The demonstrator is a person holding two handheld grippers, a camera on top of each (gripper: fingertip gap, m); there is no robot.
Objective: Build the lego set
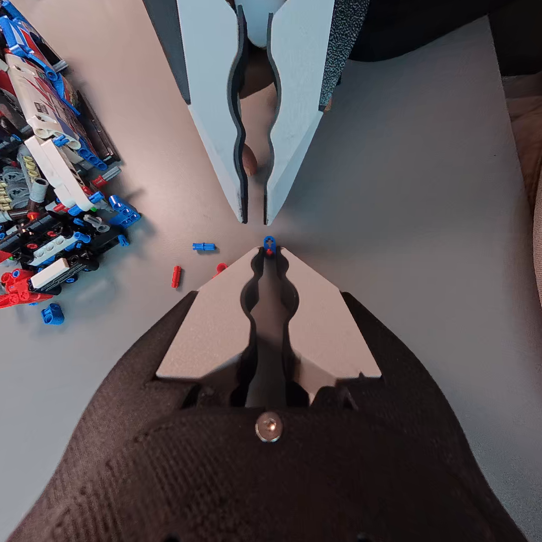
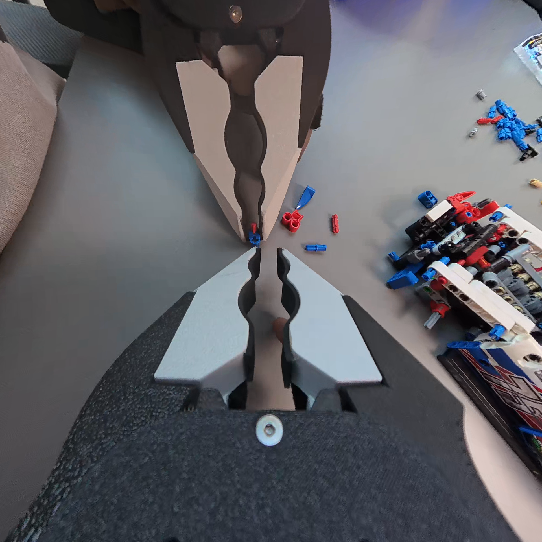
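Note:
My left gripper (image 1: 269,249) has beige fingers and is shut on a small blue connector (image 1: 269,242) with a red pin (image 1: 269,252) stuck in it, held just above the grey table (image 1: 396,234). My right gripper (image 2: 268,250) has light grey fingers, is open by a narrow gap and holds nothing. The two grippers point tip to tip, almost touching. In the right wrist view the left gripper (image 2: 254,234) comes from the top with the blue connector (image 2: 254,237) and red pin (image 2: 253,227). In the left wrist view the right gripper (image 1: 254,223) comes from the top.
A partly built white, blue, red and black Lego car (image 1: 44,176) (image 2: 484,278) lies at the table's side. Loose parts lie near the tips: a blue pin (image 2: 315,247), a red pin (image 2: 335,223), a red connector (image 2: 291,220). A heap of blue pins (image 2: 510,126) lies farther off. A brown cushion (image 2: 23,132) borders the table. The grippers are tip to tip, or close to it.

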